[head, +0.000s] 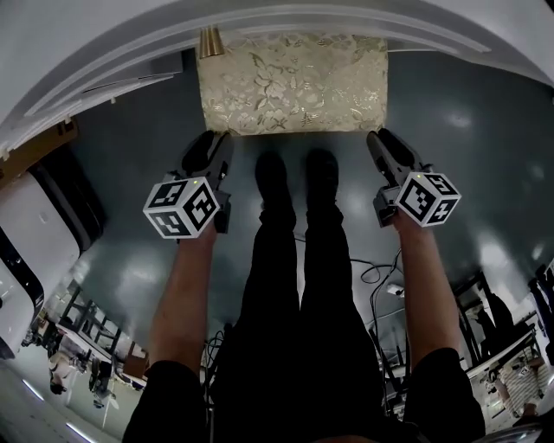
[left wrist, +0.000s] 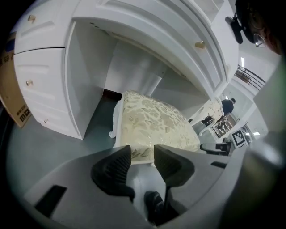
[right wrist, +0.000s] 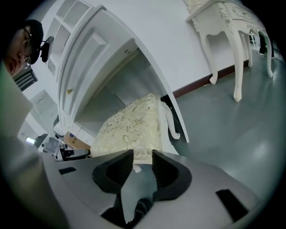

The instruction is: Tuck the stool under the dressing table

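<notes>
From my seat, the stool (head: 290,82) stands with its far part under the curved front edge of the dressing table (head: 260,17) and its near edge out on the floor (head: 467,130); how far in it reaches is hidden beneath that edge. Its patterned cream cushion lies flat; the side I can see whole runs left to right, in line with the table's front, and the near edge faces me squarely.

Room to either side: in the left gripper view a strip of bare floor runs between the stool's left side and the white drawer cabinet (left wrist: 44,85) that walls the opening; in the right gripper view the stool's curved white leg (right wrist: 171,123) sits just beside the opening's right panel, a tighter margin. The hollow behind the stool looks open and dark; a cardboard box (left wrist: 11,98) leans beyond the cabinet; a second white table (right wrist: 223,11) stands well apart on the right, with wide floor between.

The left tool (left wrist: 142,151) sits at the stool's near left corner, its jaws a narrow gap apart; I see cushion edge through the gap, but no pad pressing on it. The right tool (right wrist: 142,155) is at the near right corner, likewise slightly parted and gripping nothing. My operator's shoes (head: 273,177) stand between the two, just behind the near edge.
</notes>
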{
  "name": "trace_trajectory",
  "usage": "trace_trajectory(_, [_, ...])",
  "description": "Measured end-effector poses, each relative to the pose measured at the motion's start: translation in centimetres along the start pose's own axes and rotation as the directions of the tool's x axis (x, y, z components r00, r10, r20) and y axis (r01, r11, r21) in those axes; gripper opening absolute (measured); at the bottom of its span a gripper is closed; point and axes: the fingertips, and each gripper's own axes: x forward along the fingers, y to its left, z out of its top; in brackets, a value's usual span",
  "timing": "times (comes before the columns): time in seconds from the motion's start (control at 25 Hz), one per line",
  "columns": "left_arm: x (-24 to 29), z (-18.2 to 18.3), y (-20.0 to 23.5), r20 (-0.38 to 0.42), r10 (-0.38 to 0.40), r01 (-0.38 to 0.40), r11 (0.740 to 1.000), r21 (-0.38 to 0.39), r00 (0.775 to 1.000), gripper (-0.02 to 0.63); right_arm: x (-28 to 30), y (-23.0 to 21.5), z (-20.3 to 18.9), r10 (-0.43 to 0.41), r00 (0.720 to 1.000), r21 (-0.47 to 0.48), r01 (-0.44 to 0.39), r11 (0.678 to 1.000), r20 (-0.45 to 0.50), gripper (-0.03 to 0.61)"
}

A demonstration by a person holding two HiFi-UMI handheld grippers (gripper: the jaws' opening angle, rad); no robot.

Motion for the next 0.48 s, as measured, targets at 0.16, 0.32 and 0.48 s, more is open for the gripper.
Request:
trace_trajectory(0.16, [0.8, 0.1, 0.3, -0.026, 0.027, -0.026, 1.0, 0.015, 0.999, 0.155, 0.9, -0.4, -0.3, -0.016, 1.0, 0.0, 0.016, 1.0, -0.021, 0.12])
trace_trajectory(0.32, [1.8, 1.2, 0.5, -0.007, 0.057, -0.057, 0.998, 0.0, 0.998, 0.155, 1.7, -0.7, 0.7, -0.03, 0.999, 0.011, 0.031, 0.999, -0.028, 0.118])
trace_trajectory(0.48, [2.8, 2.7, 0.8, 0.006, 0.071, -0.071, 0.998, 0.002, 0.997, 0.153, 2.8, -0.8, 2.2, -0.059, 0.998, 0.026, 0.059, 0.998, -0.004, 0.118])
